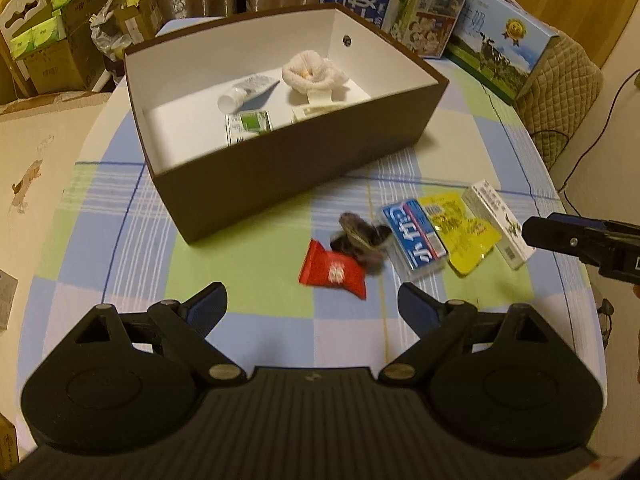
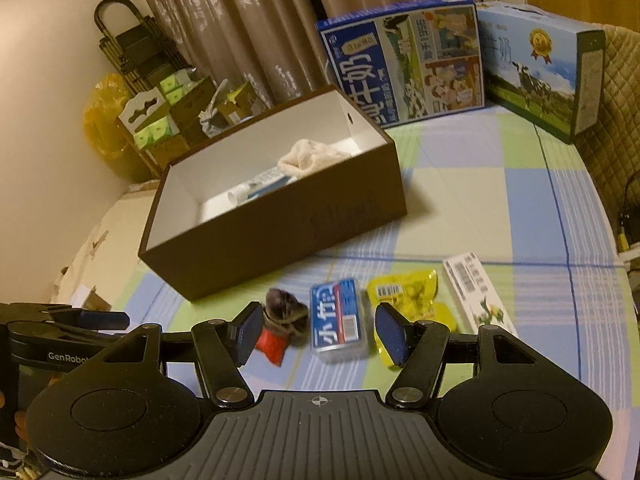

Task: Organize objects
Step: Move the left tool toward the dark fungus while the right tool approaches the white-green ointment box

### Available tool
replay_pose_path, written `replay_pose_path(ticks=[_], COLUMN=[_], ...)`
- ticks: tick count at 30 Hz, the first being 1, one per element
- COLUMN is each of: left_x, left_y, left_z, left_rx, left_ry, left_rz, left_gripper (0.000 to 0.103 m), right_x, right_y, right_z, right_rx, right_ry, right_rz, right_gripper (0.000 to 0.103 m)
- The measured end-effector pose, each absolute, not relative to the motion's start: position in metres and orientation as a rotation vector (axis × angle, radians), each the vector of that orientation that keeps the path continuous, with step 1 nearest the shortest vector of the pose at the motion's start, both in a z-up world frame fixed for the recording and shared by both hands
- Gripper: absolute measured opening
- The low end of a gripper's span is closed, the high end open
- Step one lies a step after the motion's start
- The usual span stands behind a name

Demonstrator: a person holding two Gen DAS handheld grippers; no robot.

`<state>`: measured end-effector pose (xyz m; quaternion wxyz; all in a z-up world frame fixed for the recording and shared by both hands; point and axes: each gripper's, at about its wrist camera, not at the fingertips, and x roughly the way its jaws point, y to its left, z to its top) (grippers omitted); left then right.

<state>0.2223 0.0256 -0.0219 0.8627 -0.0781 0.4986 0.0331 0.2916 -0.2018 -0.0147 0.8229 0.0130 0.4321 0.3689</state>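
Note:
A brown box [image 1: 288,168] with a white inside stands on the checked tablecloth and holds a white tube [image 1: 244,92], a rolled white cloth [image 1: 310,70] and a green-and-white packet [image 1: 250,124]. In front of it lie a red wrapper [image 1: 334,274], a dark crumpled item [image 1: 362,238], a blue pack [image 1: 414,236], a yellow packet [image 1: 462,232] and a slim white box [image 1: 500,222]. My left gripper [image 1: 312,310] hovers open just short of the red wrapper. My right gripper [image 2: 320,332] is open, and the blue pack [image 2: 340,320] lies between its pads.
Two large milk cartons [image 2: 404,60] [image 2: 540,68] stand at the table's far edge. A quilted chair back [image 1: 560,84] is at the right. Stacked cardboard boxes [image 1: 52,44] and curtains fill the back left. A cable [image 1: 592,148] hangs off the right side.

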Motion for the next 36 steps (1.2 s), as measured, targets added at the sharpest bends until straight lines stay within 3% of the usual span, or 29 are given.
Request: replay_pose_path(ticks=[36], left_x=[0.218], left_y=[0.003], left_z=[-0.047], left_rx=[-0.139], left_ry=[1.110], left_rz=[0.066], left_gripper=[0.090], right_x=[0.278], right_y=[-0.240], right_z=[-0.055], right_rx=[-0.041], right_ry=[1.028], right_rz=[0.699], right_gripper=[0.060])
